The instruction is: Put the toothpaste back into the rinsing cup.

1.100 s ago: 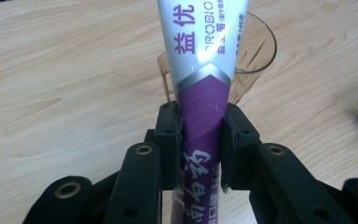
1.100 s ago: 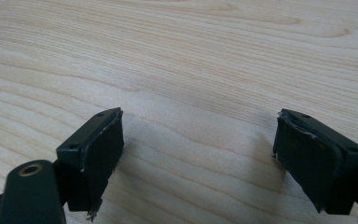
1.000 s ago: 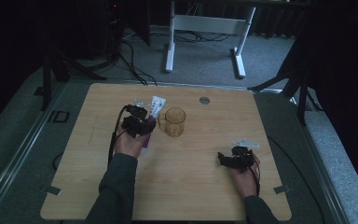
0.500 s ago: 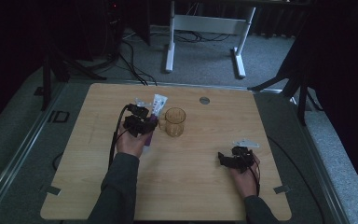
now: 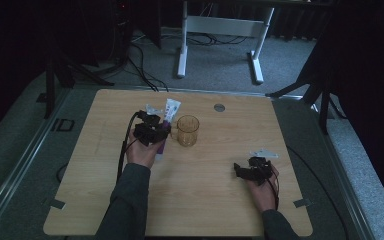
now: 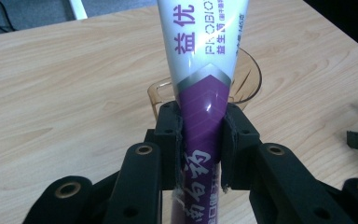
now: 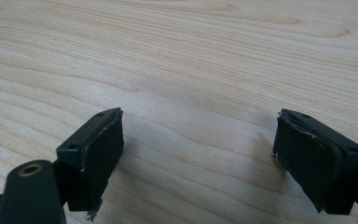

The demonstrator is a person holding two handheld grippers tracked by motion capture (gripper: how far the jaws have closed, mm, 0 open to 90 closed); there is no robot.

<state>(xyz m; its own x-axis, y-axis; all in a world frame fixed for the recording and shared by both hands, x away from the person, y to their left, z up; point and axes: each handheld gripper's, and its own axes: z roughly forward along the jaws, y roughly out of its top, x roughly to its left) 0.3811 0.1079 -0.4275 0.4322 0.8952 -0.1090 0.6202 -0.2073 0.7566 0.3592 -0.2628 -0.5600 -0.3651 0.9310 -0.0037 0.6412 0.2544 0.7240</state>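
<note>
My left gripper [image 5: 156, 131] [image 6: 200, 140] is shut on a white and purple toothpaste tube [image 5: 166, 122] [image 6: 203, 60], gripping its purple lower half, with the white end pointing away toward the far side. Just right of the tube stands a clear amber plastic cup [image 5: 187, 130] [image 6: 247, 77], upright on the wooden table [image 5: 220, 200]. My right gripper [image 5: 240, 170] [image 7: 198, 154] rests low over bare wood near the table's front right, open, with nothing between its fingers.
A small round grey disc [image 5: 219, 107] sits in the tabletop near the far edge. Beyond the table stand a white frame [image 5: 220, 25] and black stands with cables on the grey floor. Bare wood lies between the two grippers.
The left gripper and tube have shifted slightly toward the cup. The right gripper has stayed in place.
</note>
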